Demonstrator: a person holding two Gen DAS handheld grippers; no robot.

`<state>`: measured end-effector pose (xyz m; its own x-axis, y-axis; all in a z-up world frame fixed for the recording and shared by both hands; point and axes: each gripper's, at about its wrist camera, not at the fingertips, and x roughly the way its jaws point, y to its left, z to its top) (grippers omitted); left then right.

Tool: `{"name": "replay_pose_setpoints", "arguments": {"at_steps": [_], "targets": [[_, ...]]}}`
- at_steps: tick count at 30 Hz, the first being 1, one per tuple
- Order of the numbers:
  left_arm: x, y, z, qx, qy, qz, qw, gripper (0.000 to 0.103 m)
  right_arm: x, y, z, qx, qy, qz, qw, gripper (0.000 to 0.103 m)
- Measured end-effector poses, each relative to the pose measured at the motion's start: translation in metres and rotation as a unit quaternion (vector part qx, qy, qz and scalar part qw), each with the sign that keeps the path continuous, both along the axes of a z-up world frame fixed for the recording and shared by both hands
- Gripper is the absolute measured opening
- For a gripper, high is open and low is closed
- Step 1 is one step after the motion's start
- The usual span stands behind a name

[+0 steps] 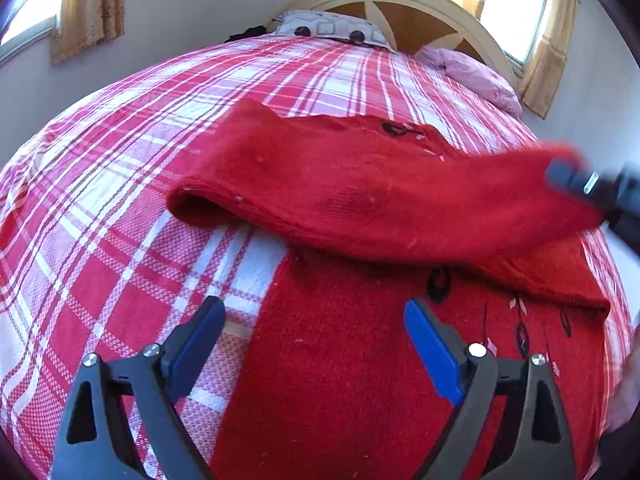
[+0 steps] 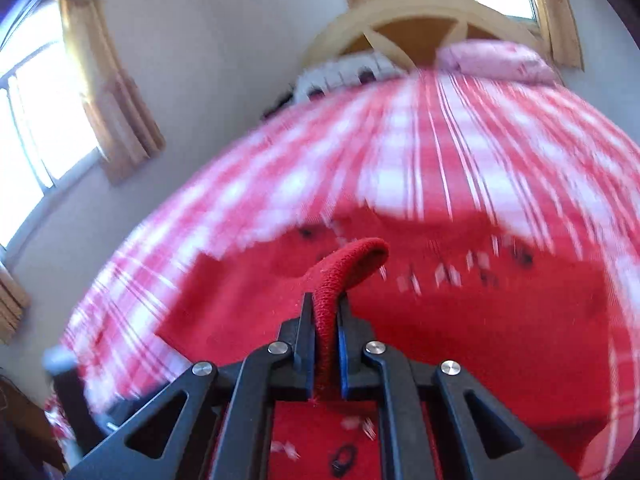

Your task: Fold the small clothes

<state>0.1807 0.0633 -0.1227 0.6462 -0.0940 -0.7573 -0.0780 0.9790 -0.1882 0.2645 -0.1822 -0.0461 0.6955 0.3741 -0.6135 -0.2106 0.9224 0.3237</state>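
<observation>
A small red knitted sweater (image 1: pixel 344 352) with black and white motifs lies on the red and white plaid bedspread (image 1: pixel 120 208). Its sleeve (image 1: pixel 360 192) is lifted and stretched across the body. My left gripper (image 1: pixel 316 320) is open and empty, low over the sweater's left edge. My right gripper (image 2: pixel 325 312) is shut on the sleeve's cuff (image 2: pixel 356 260) and holds it above the sweater (image 2: pixel 480 340); it shows blurred at the right edge of the left wrist view (image 1: pixel 576 180).
A patterned pillow (image 1: pixel 328 28) and a pink bundle of bedding (image 1: pixel 476 76) lie at the wooden headboard (image 1: pixel 400 4). Curtained windows (image 1: pixel 516 12) flank the bed. The plaid bedspread (image 2: pixel 280 200) extends left of the sweater.
</observation>
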Motion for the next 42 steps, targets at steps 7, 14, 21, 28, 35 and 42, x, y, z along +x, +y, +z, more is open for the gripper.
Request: {"name": "replay_pose_setpoints", "arguments": {"at_steps": [7,14,21,28,35,42], "targets": [[0.003,0.005,0.001,0.003,0.007,0.020,0.9998,0.094,0.006,-0.003,0.075,-0.016,-0.081,-0.002,0.997,0.008],[0.030,0.031,0.000,-0.006,0.020,0.097,0.9951,0.094,-0.007,-0.029,0.086,0.003,-0.095,-0.018,0.995,0.008],[0.034,0.037,-0.003,0.006,0.025,0.120,0.9925,0.094,-0.012,-0.044,0.089,0.006,-0.103,-0.031,0.994,0.008],[0.032,0.041,-0.003,0.016,0.027,0.143,0.9892,0.094,-0.032,-0.090,0.087,-0.002,-0.118,-0.078,0.990,0.008],[0.033,0.038,-0.005,0.030,0.030,0.144,0.9886,0.094,-0.022,-0.133,0.004,-0.021,-0.019,-0.125,0.992,0.008],[0.033,0.038,-0.005,0.031,0.029,0.145,0.9885,0.094,-0.014,-0.153,-0.073,-0.054,0.066,-0.146,0.986,0.009]]}}
